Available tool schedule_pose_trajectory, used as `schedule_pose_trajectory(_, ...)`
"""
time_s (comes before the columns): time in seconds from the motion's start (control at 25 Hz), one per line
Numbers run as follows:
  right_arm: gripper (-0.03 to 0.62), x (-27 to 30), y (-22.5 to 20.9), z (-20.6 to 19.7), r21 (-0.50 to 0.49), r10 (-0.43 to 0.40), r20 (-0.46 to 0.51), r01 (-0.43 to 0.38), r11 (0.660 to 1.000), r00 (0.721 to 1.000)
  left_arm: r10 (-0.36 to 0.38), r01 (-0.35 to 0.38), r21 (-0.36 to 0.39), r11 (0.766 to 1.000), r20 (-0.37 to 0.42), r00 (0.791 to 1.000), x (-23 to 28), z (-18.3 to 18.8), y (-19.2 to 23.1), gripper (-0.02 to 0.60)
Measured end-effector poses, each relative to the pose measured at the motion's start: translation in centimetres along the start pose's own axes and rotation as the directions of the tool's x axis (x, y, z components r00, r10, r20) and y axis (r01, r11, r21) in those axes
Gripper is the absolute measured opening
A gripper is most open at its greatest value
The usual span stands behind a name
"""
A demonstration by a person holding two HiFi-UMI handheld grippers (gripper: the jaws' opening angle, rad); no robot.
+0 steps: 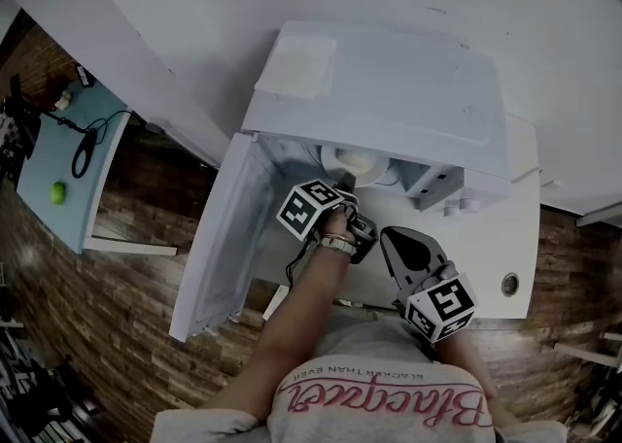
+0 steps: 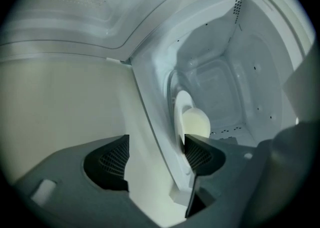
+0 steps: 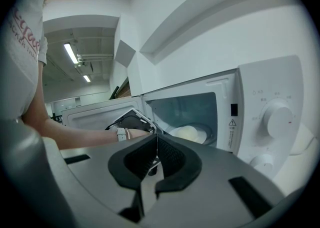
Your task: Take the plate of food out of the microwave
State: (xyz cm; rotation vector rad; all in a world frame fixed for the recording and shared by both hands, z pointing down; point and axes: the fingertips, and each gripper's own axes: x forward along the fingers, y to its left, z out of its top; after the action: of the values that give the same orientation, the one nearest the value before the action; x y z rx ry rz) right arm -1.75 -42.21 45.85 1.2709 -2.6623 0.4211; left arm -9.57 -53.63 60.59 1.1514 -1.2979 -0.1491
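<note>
The white microwave [image 1: 389, 91] stands with its door [image 1: 219, 237] swung open to the left. Inside it sits a white plate [image 1: 358, 161] with a pale mound of food [image 3: 186, 133]. My left gripper [image 1: 345, 184] reaches into the opening. In the left gripper view its jaws [image 2: 156, 159] stand open across the microwave's front sill, and the plate's rim [image 2: 181, 112] and food [image 2: 196, 123] lie just beyond the right-hand jaw. My right gripper [image 1: 391, 237] hangs in front of the microwave, below the control panel. Its jaws [image 3: 156, 141] are shut on nothing.
The control panel with two dials [image 3: 277, 119] is to the right of the opening. The microwave sits on a white counter [image 1: 520, 237] with a round hole [image 1: 509, 284]. A light blue table [image 1: 68, 159] with a green ball [image 1: 58, 192] stands far left on the wooden floor.
</note>
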Motion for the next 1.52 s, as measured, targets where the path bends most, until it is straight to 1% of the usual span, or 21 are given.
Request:
schedule_pose_trajectory(0.12,0.012,-0.3,0.1,-0.4,0.005,-0.009,-0.002,0.009,1.0,1.0,-0.038,0.038,-0.005,0.999,-0.021,0.999,0.1,0.0,-0.5,0.311)
schedule_pose_trajectory(0.24,0.012,-0.5,0.3,-0.6,0.01,-0.016,-0.001,0.016,1.0,1.0,-0.062,0.063,0.013,0.998,-0.029,0.998,0.0,0.0,-1.2,0.263)
schedule_pose_trajectory(0.4,0.012,-0.9,0.4,-0.8,0.013,-0.028,-0.001,0.028,1.0,1.0,-0.108,0.108,0.051,0.993,-0.014,0.994,-0.1,0.2,-2.6,0.15)
schedule_pose_trajectory(0.48,0.012,-1.0,0.3,-0.9,0.015,-0.035,-0.002,0.035,0.999,0.999,-0.125,0.125,0.056,0.991,-0.008,0.992,-0.1,0.2,-3.0,0.103)
schedule_pose_trajectory(0.64,0.013,-1.3,0.0,-1.0,0.022,-0.047,-0.003,0.047,0.999,0.999,-0.148,0.148,0.026,0.989,-0.004,0.989,-0.3,0.2,-3.1,0.096)
schedule_pose_trajectory(0.68,0.012,-1.2,0.0,-1.0,0.023,-0.048,-0.002,0.048,0.999,0.999,-0.155,0.155,0.012,0.988,-0.002,0.988,-0.4,0.3,-3.2,0.089)
schedule_pose_trajectory(0.72,0.012,-1.2,0.0,-1.0,0.023,-0.048,-0.002,0.048,0.999,0.999,-0.162,0.162,-0.001,0.987,0.001,0.987,-0.4,0.4,-3.2,0.065)
schedule_pose_trajectory(0.8,0.012,-1.1,0.0,-0.9,0.02,-0.047,-0.001,0.047,0.999,0.999,-0.176,0.176,-0.023,0.984,0.004,0.984,-0.5,0.6,-3.2,0.057)
schedule_pose_trajectory(0.96,0.012,-1.0,0.3,-0.8,0.015,-0.04,-0.003,0.04,0.999,0.999,-0.221,0.221,-0.068,0.973,0.0,0.975,-0.8,0.7,-3.2,0.046)
schedule_pose_trajectory(1.12,0.012,-1.0,0.4,-0.9,0.012,-0.037,-0.001,0.037,0.999,0.999,-0.259,0.258,-0.088,0.962,-0.001,0.966,-1.4,0.6,-3.4,0.031)
schedule_pose_trajectory(1.32,0.012,-1.1,0.8,-0.8,0.004,-0.034,0.002,0.034,0.999,0.999,-0.329,0.329,-0.102,0.939,0.017,0.944,-2.1,0.7,-3.9,0.02)
schedule_pose_trajectory(1.52,0.012,-1.6,0.9,-1.1,0.004,-0.047,0.002,0.047,0.999,0.999,-0.405,0.407,-0.11,0.907,0.033,0.914,-2.2,0.5,-4.0,0.017)
